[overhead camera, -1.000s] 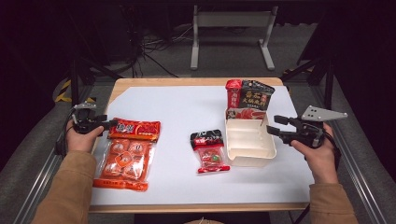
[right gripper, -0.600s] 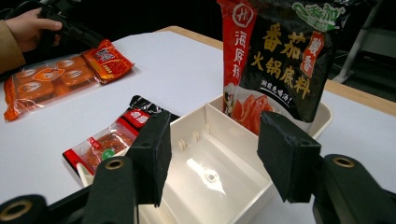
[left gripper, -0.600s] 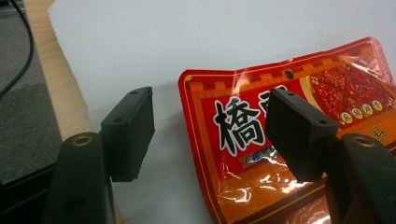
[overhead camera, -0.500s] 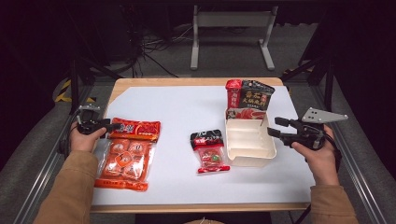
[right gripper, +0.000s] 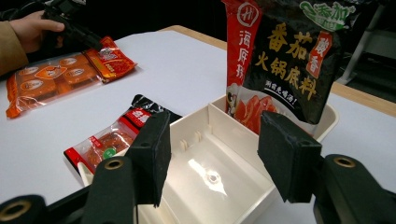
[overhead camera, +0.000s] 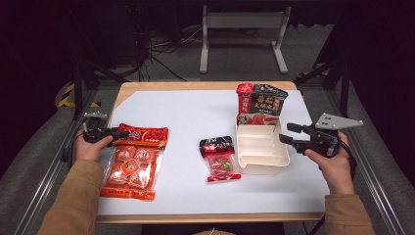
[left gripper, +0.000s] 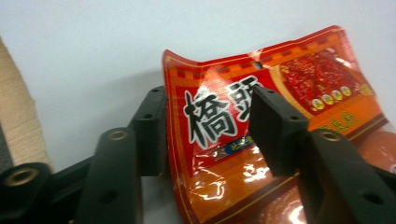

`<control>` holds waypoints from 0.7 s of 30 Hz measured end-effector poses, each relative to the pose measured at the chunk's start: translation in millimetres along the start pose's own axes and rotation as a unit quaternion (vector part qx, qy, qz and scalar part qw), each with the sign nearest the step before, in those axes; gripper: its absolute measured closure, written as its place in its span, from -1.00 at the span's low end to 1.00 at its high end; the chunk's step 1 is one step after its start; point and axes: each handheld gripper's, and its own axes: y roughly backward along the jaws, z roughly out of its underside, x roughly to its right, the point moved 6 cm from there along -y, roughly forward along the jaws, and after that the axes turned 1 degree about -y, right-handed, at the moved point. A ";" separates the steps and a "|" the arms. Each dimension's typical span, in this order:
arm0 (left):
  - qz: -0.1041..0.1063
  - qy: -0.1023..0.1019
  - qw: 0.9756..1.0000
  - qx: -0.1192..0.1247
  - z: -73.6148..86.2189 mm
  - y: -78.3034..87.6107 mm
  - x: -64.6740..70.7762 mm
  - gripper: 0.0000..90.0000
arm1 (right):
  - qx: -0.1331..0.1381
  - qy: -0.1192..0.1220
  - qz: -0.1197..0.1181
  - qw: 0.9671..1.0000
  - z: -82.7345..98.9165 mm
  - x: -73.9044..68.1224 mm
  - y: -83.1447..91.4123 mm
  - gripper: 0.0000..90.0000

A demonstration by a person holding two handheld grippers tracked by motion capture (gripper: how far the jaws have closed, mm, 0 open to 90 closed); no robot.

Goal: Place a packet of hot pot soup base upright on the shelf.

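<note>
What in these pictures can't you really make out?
- Whether the left gripper, whose jaws have just been closing around the orange packet's lifted edge, already pinches it: left gripper view, one pad hides the contact.
- The lower part of the black sauce pouch: right gripper view, the white tray's wall and a jaw cover it.
- Small print on the red packet: high view, too small.

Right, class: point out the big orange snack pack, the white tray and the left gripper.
orange snack pack (overhead camera: 131,166), high view, on its clear middle.
white tray (overhead camera: 260,164), high view, on its near rim.
left gripper (overhead camera: 122,133), high view, between its fingertips.
</note>
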 end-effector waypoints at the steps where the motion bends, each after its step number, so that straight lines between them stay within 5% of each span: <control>1: 0.003 -0.005 1.000 0.002 -0.5 0.5 0.4 0.23 | 0.000 0.001 0.000 1.000 0.0 0.0 -0.2 -0.02; 14: 0.030 -0.020 0.998 0.045 0.9 -0.3 6.1 0.46 | -0.002 0.006 -0.006 1.000 1.0 -0.8 -3.1 -0.02; 21: 0.017 -0.009 1.000 0.015 4.6 -6.6 2.4 0.66 | -0.005 0.009 -0.009 1.000 1.5 -2.3 -4.8 -0.02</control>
